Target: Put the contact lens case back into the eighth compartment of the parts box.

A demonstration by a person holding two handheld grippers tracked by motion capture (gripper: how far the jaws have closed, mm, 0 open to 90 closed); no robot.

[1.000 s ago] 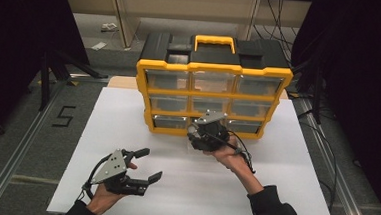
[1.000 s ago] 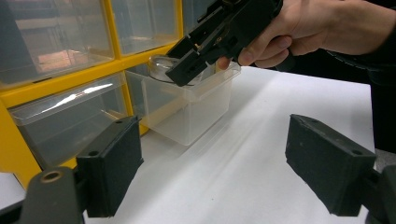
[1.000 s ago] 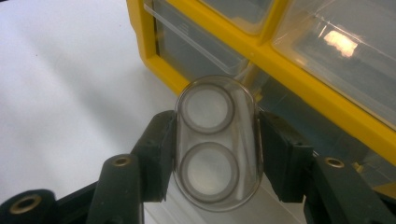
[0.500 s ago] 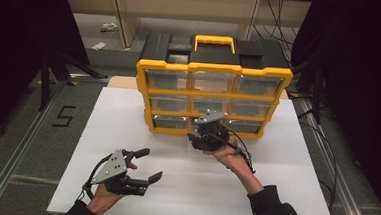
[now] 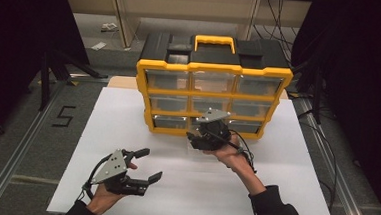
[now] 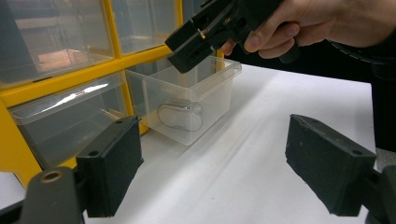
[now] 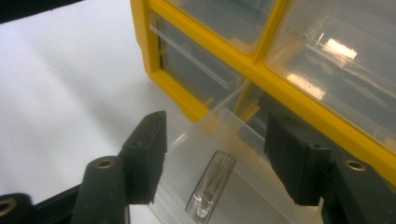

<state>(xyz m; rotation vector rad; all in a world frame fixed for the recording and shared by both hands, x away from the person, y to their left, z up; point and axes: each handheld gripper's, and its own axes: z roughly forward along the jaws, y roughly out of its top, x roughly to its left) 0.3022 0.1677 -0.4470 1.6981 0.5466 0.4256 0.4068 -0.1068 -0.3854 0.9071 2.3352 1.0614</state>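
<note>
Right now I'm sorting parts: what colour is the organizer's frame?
Yellow: the organizer's frame shows best in the high view.

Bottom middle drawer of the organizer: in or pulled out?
Pulled out. The clear drawer juts forward from the yellow organizer onto the white table, with the right tool open above it.

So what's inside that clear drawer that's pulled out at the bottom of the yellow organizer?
The pulled-out drawer looks empty through its clear walls; the oval on its front is its moulded handle. The right gripper hangs over its rim, jaws apart, holding nothing. The drawer's back end is hidden inside the organizer.
</note>
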